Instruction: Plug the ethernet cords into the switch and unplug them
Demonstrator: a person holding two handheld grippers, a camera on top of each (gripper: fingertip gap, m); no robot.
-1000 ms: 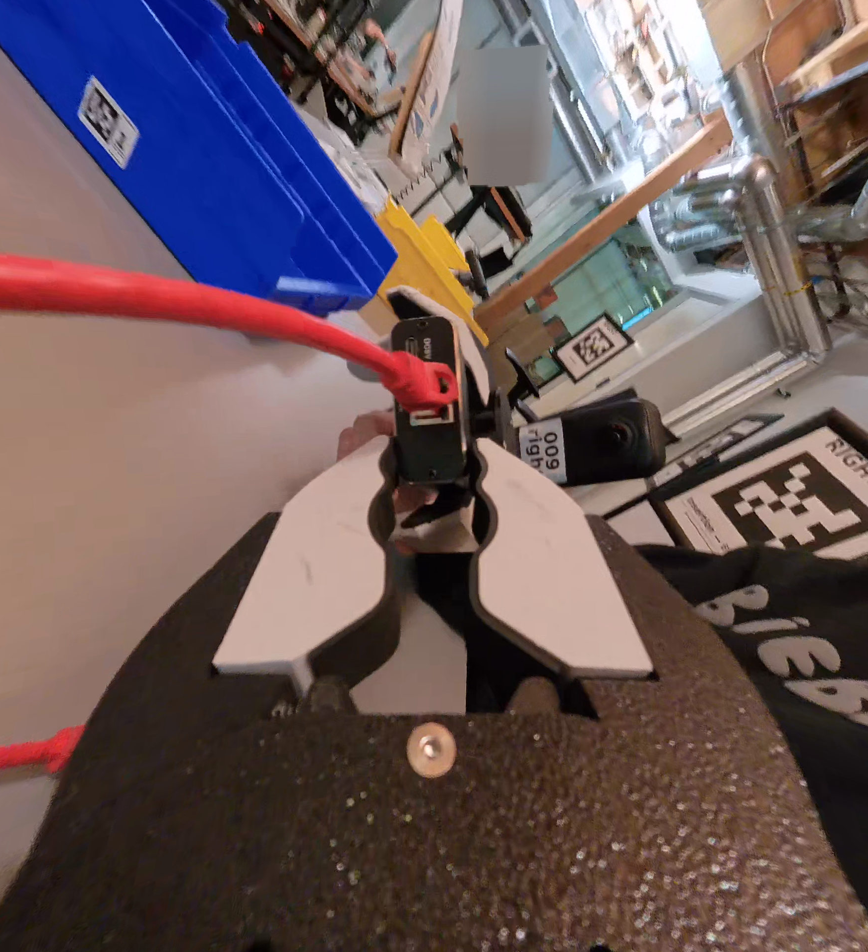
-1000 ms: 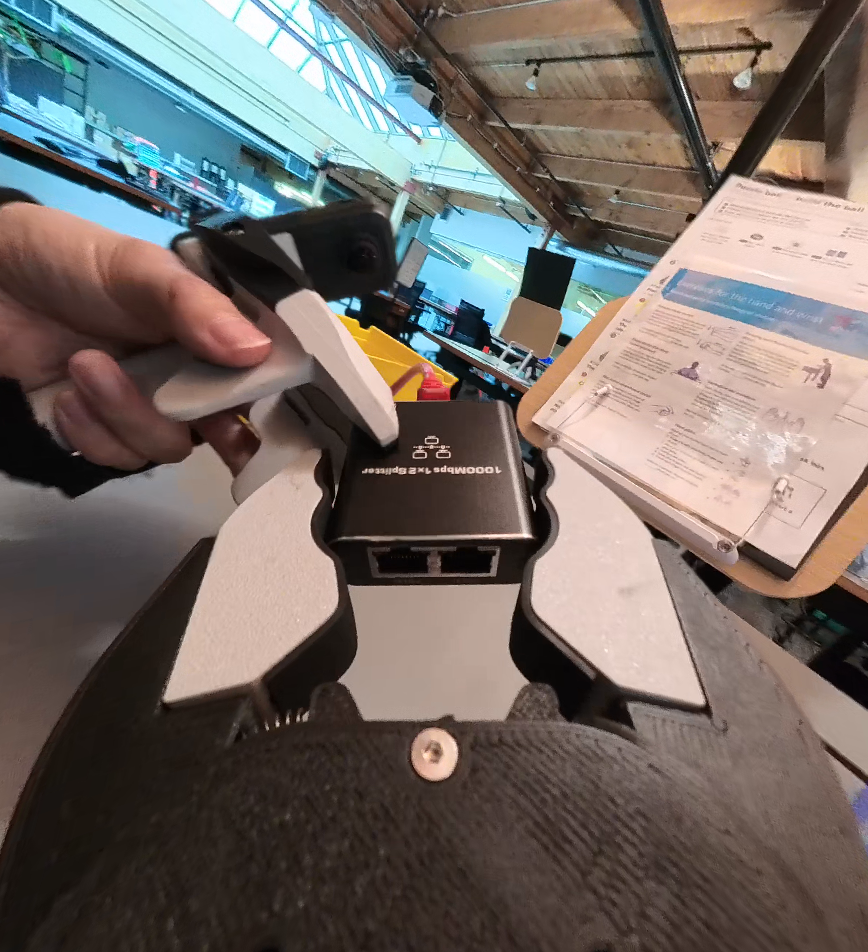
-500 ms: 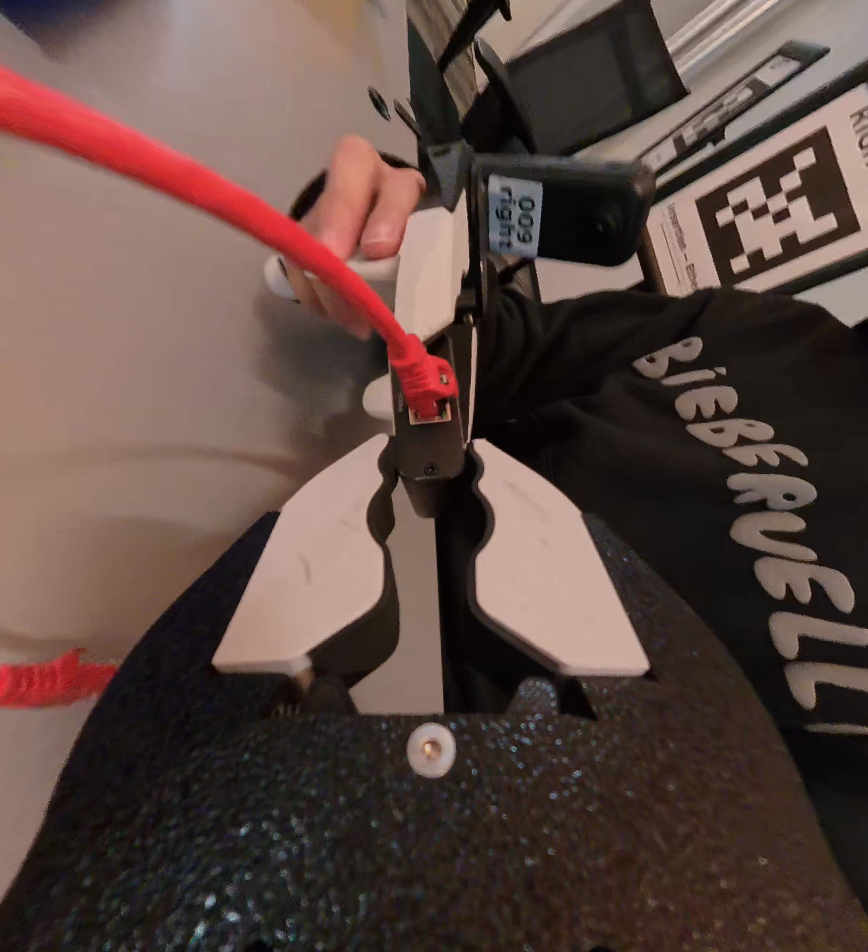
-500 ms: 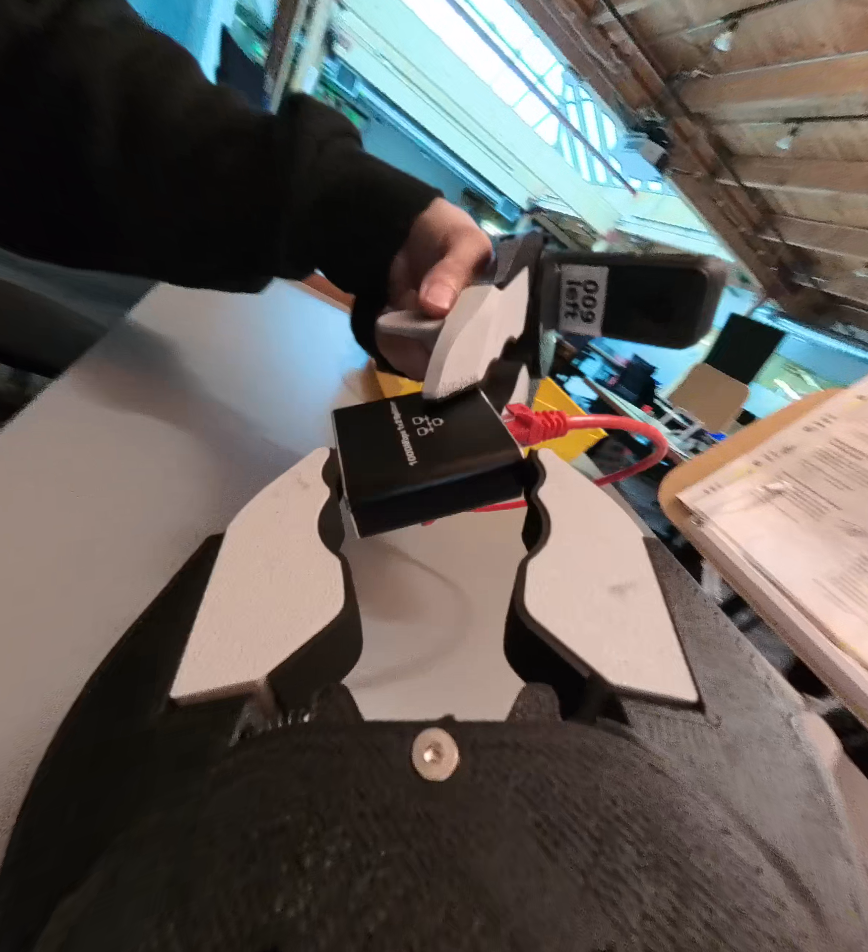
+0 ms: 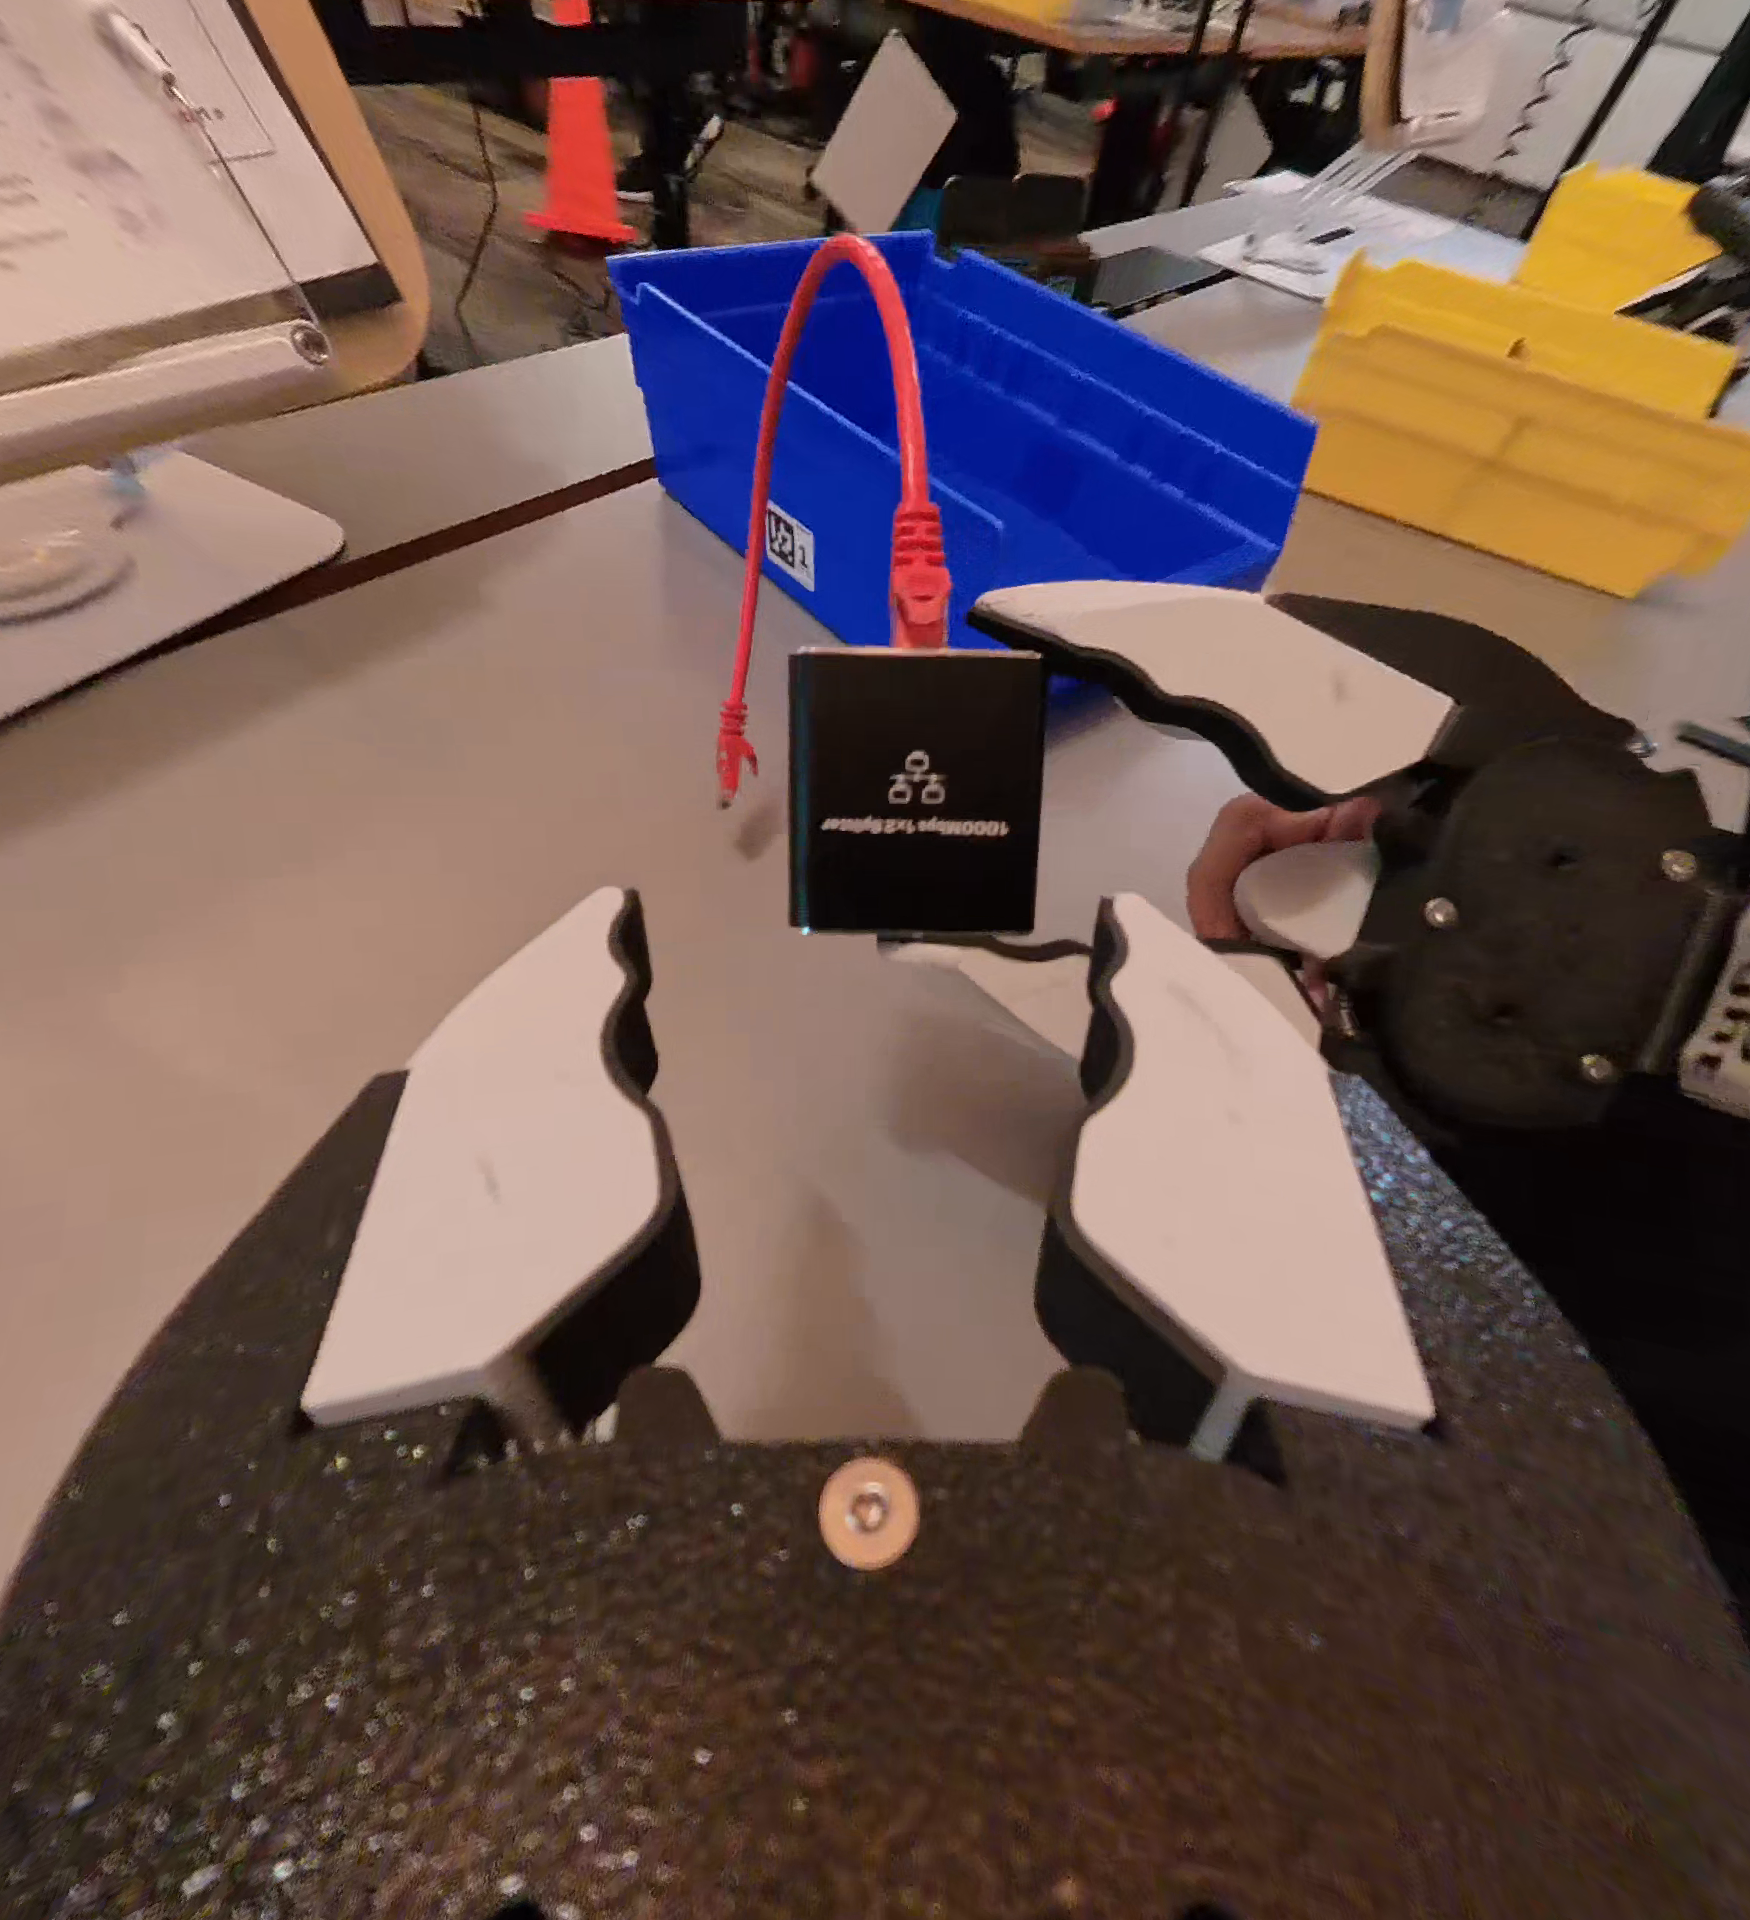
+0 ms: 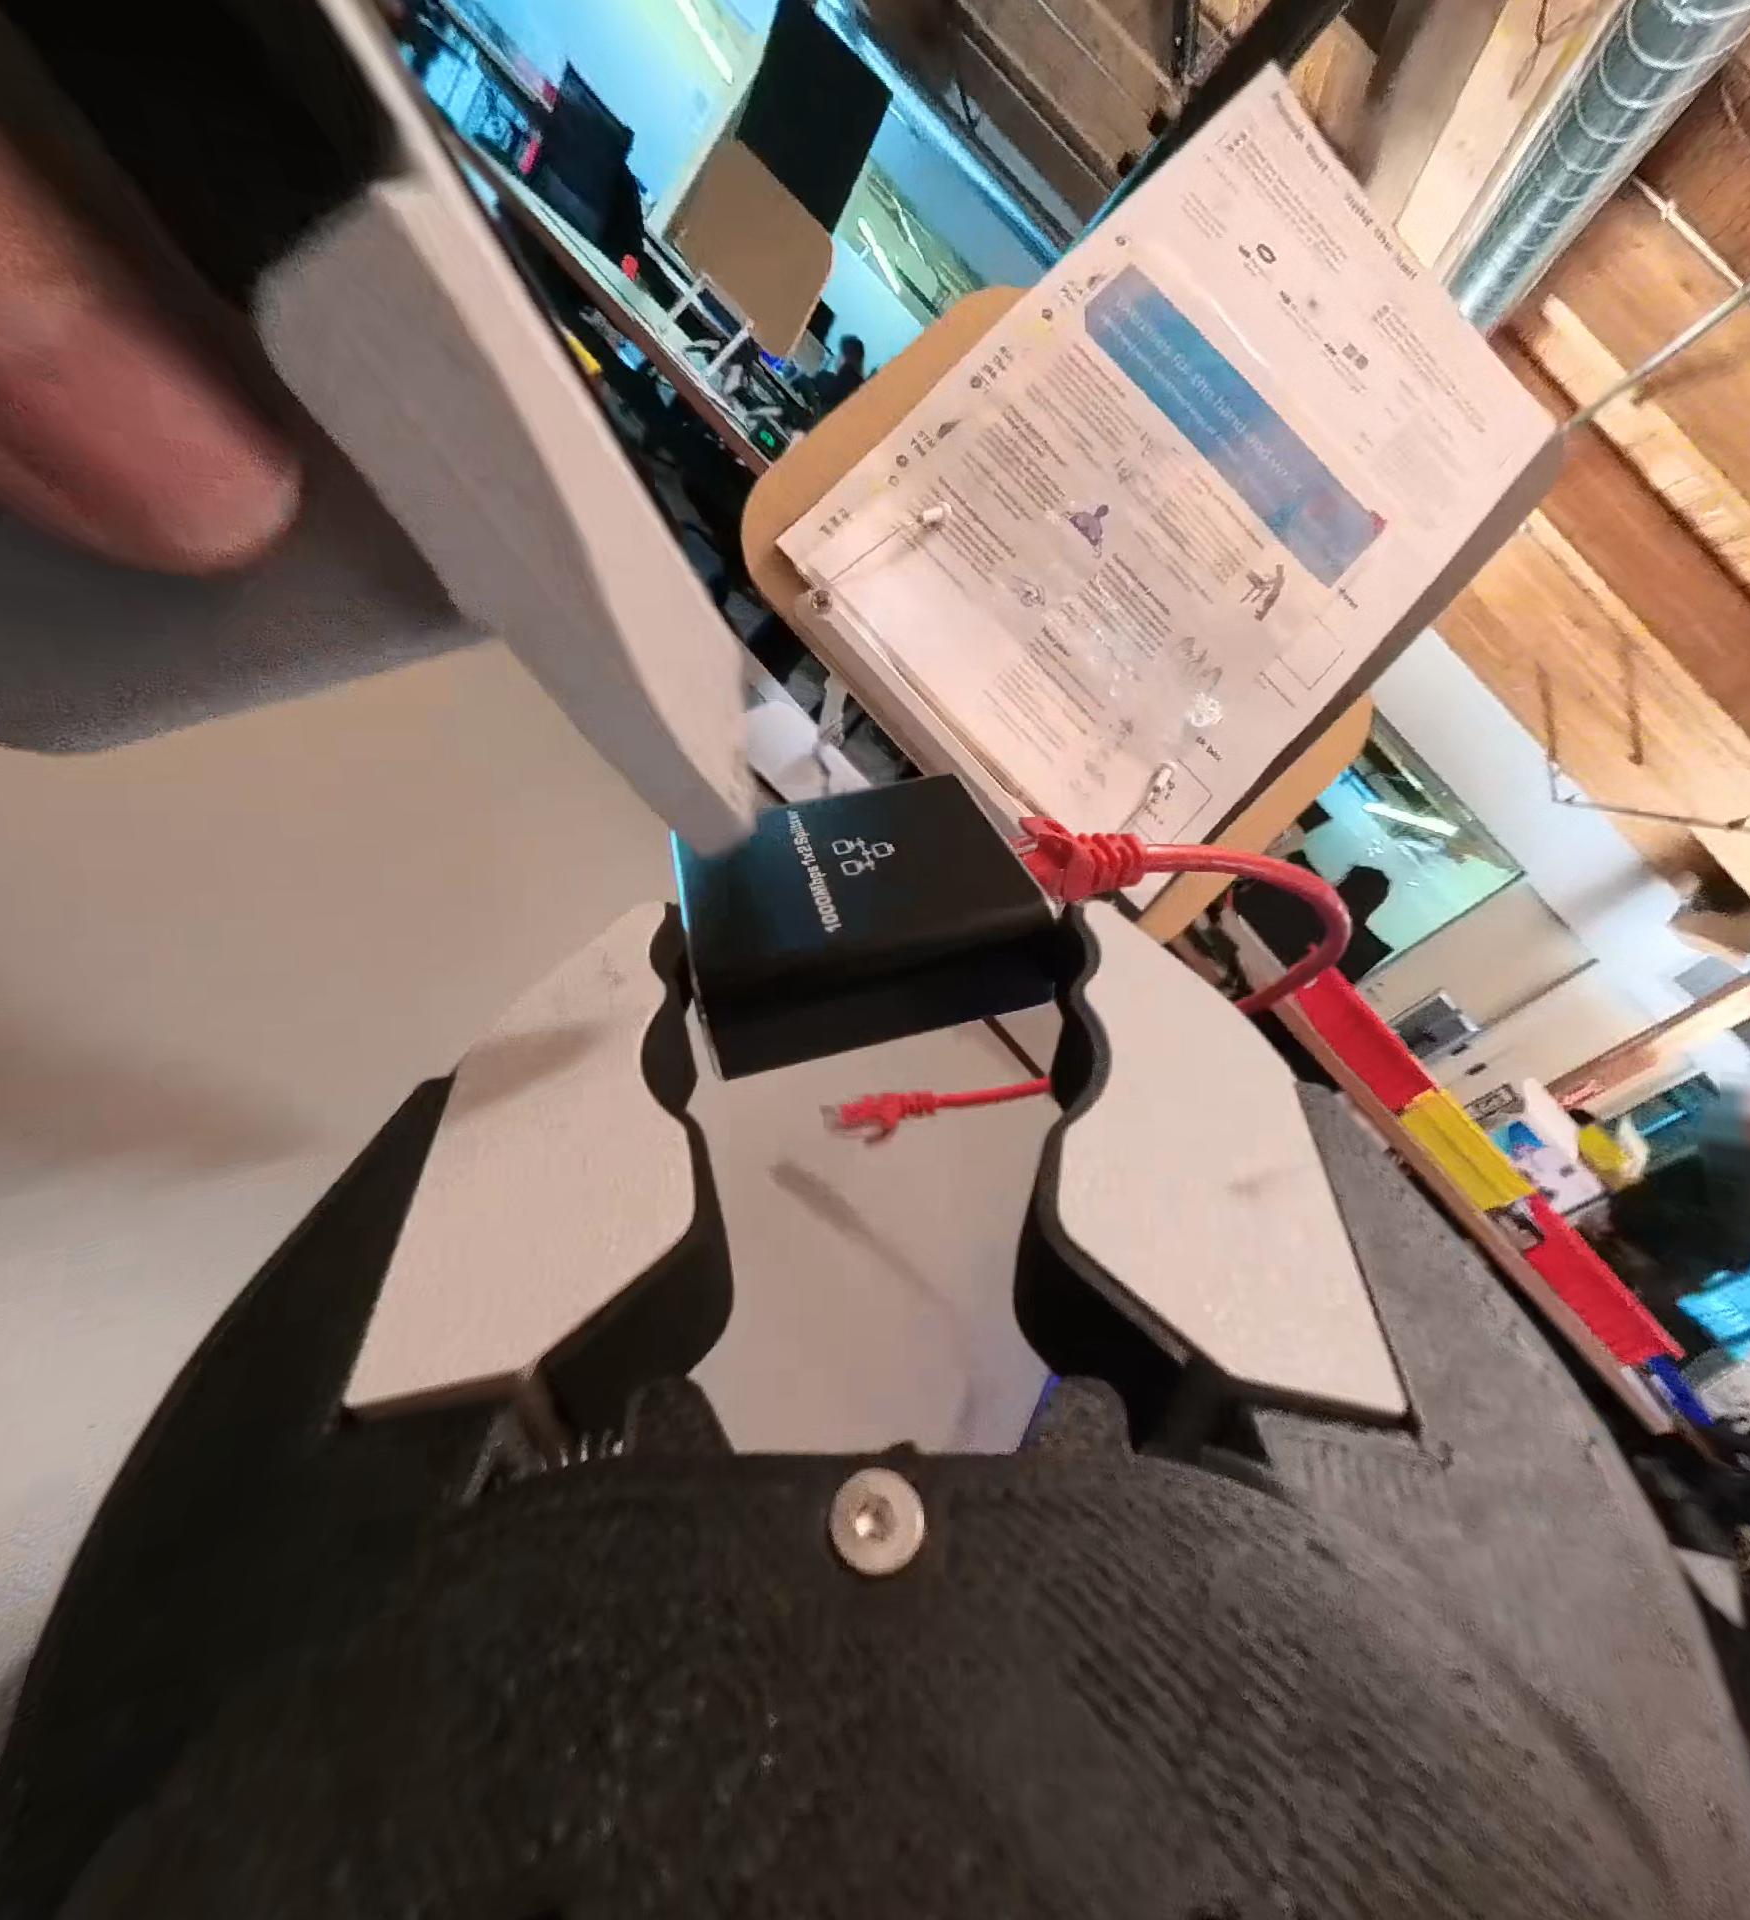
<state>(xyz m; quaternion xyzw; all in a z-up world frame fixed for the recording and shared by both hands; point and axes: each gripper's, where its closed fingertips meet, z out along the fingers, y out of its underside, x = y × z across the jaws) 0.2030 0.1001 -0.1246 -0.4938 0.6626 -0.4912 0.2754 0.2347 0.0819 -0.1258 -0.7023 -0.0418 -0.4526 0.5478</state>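
The black switch (image 5: pixel 915 790) hangs above the grey table (image 5: pixel 331 883). My right gripper (image 6: pixel 871 935) is shut on it, holding it between the fingertips; its fingers (image 5: pixel 1214 665) reach in from the right in the left wrist view. A red ethernet cord (image 5: pixel 850 270) has one plug (image 5: pixel 918 571) in the switch's far side. It arcs up, and its free plug (image 5: pixel 736 743) dangles over the table. My left gripper (image 5: pixel 866 925) is open, with the switch's near end at its fingertips. One left finger (image 6: pixel 538 520) touches the switch's corner (image 6: pixel 850 904).
A blue bin (image 5: pixel 1058 447) stands just behind the switch, with yellow bins (image 5: pixel 1525 416) to its right. A document stand (image 5: pixel 123 208) is at the back left and also shows in the right wrist view (image 6: pixel 1162 520). A hand (image 5: pixel 1255 842) holds the right gripper.
My left gripper was shut on the switch and has opened and let go. The switch stays in the right gripper. Both views have swung round, and the cord's free end now dangles.
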